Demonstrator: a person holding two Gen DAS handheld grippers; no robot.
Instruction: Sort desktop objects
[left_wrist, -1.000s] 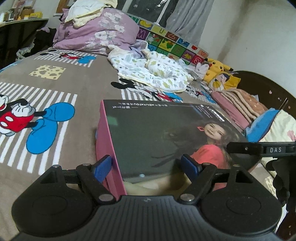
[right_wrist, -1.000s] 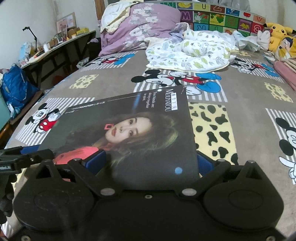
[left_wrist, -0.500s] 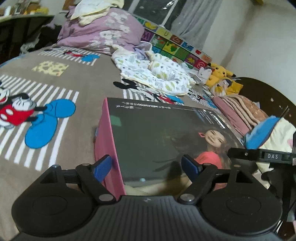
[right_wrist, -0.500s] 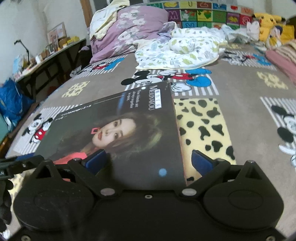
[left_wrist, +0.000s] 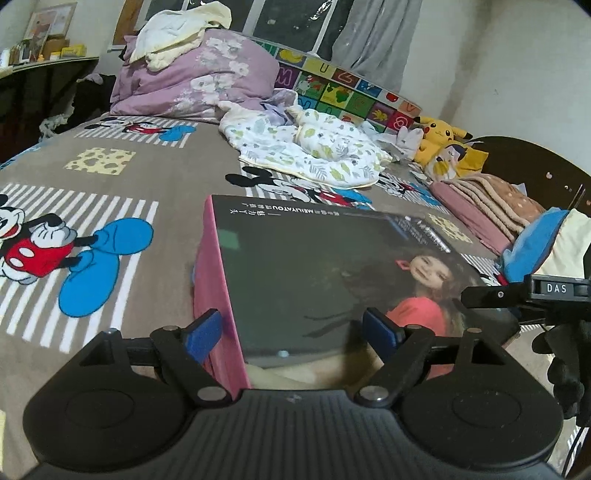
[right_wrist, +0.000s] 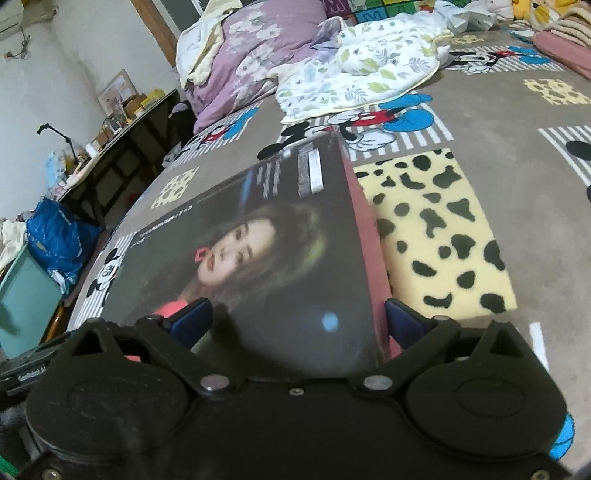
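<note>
A large flat box (left_wrist: 314, 266) with a dark portrait cover and pink sides lies on the Mickey-print bedspread (left_wrist: 170, 177). My left gripper (left_wrist: 291, 332) is open astride its near left corner. One blue pad is beside the pink side and the other is over the cover. In the right wrist view the same box (right_wrist: 258, 258) fills the middle. My right gripper (right_wrist: 297, 323) is open astride another corner, with its right pad by the pink edge. A finger (left_wrist: 487, 295) of the right gripper reaches over the box's right edge in the left wrist view.
A purple quilt (left_wrist: 192, 81) and a leaf-print blanket (left_wrist: 314, 155) are heaped at the far end. Yellow plush toys (left_wrist: 439, 129) and folded pink blankets (left_wrist: 487, 206) lie at the right. Off the bed's left side are a dark desk (right_wrist: 122, 147), a blue bag (right_wrist: 55, 236) and a teal box (right_wrist: 26, 295).
The right gripper has rolled and shifted along the box, so the pink side now shows by its right pad. The left gripper has hardly moved.
</note>
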